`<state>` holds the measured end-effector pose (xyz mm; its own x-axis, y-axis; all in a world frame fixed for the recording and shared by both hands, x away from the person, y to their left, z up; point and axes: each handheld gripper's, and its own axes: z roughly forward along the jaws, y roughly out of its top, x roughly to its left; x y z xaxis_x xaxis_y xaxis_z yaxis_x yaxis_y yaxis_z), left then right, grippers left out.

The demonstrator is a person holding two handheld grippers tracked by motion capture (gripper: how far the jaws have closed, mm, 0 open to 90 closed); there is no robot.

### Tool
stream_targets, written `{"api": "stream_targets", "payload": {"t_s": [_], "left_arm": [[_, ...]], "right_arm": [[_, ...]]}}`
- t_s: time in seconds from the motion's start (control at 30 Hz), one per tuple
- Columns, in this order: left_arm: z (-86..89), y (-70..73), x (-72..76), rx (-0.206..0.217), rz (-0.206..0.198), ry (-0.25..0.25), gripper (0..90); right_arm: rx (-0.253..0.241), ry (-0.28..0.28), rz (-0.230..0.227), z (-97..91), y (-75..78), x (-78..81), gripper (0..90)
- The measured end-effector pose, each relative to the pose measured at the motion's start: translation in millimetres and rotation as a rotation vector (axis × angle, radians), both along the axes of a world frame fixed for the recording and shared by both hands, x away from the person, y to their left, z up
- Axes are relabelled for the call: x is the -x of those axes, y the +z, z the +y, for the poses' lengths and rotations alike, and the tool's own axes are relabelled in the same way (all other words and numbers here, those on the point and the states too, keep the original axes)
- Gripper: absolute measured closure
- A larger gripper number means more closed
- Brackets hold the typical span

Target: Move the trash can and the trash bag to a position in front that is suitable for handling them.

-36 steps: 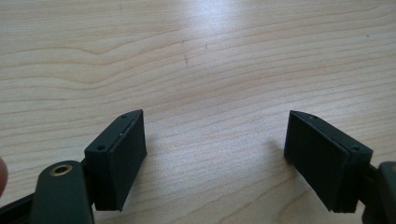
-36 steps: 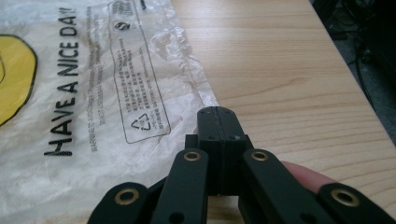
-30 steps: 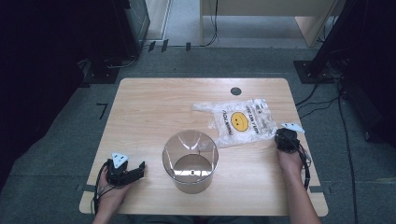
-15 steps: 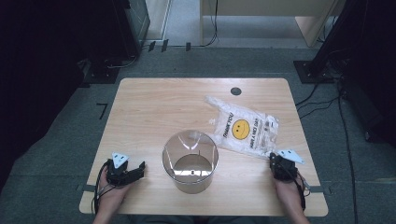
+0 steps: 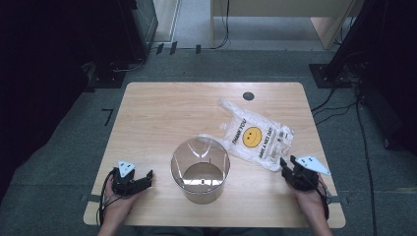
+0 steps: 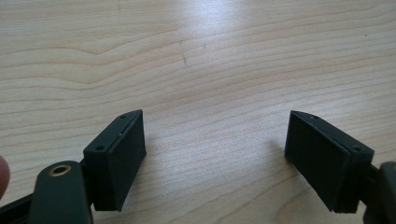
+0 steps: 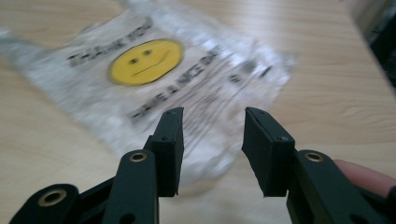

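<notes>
A clear plastic bag [image 5: 255,135] printed with a yellow smiley and black lettering lies flat on the wooden table [image 5: 162,113], right of centre. My right gripper [image 5: 287,161] sits at its near right corner. Its jaws have just been opening, and in the right gripper view my right gripper [image 7: 212,135] stands open. The bag [image 7: 144,60] lies under and ahead of the pads, and nothing is pinched. A round clear container [image 5: 200,169] stands empty at the near middle. My left gripper [image 5: 147,178] rests at the near left, pointing toward it. In the left gripper view my left gripper [image 6: 215,140] is open over bare wood.
A dark round cable hole [image 5: 248,96] sits in the table's far edge area. Grey carpet surrounds the table, with black stands and cables on the floor at the left [image 5: 113,73] and right [image 5: 339,73]. The table's near edge runs just behind both hands.
The right gripper drew back toward the table's near right edge, pulling the bag slightly right and nearer, and its jaws went from shut to apart. The left gripper stayed still.
</notes>
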<state>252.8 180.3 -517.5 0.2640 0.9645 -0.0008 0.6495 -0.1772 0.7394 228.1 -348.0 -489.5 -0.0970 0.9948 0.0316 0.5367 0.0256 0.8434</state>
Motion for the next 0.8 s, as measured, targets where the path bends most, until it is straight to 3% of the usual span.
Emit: {"api": "stream_targets", "payload": {"t_s": [0.1,0.23,0.4,0.53,0.57,0.67,0.7,0.73,0.8], "left_arm": [[0.0,0.0,0.0,0.0,0.0,0.0,19.9],[0.0,0.0,0.0,0.0,0.0,0.001,19.9],[0.0,0.0,0.0,0.001,0.0,0.0,19.9],[0.0,0.0,0.1,0.0,0.0,0.0,19.9],[0.0,0.0,0.1,0.0,0.0,-0.001,19.9],[-0.1,0.0,0.1,0.0,0.0,-0.001,19.9],[-0.1,0.0,0.1,0.0,0.0,0.0,19.9],[-0.1,0.0,0.1,0.0,0.0,-0.001,20.0],[-0.1,0.0,0.1,0.0,-0.001,-0.001,19.9]], "right_arm": [[-0.004,-0.061,0.053,-15.0,-7.5,-29.6,61.2],[-0.032,-0.084,0.089,-18.9,-19.8,-48.7,62.2],[-0.004,-0.073,0.111,-16.1,-29.4,-55.7,62.0],[-0.015,-0.058,0.109,-14.8,-30.5,-55.8,61.4],[0.018,-0.035,0.124,-11.6,-32.0,-55.6,62.6],[0.036,-0.02,0.125,-8.0,-32.2,-54.6,68.5],[0.032,-0.016,0.125,-7.0,-32.2,-54.2,72.7],[0.026,-0.008,0.125,-4.7,-32.2,-53.2,82.4],[0.034,-0.005,0.124,-2.9,-32.2,-52.5,86.6]]}}
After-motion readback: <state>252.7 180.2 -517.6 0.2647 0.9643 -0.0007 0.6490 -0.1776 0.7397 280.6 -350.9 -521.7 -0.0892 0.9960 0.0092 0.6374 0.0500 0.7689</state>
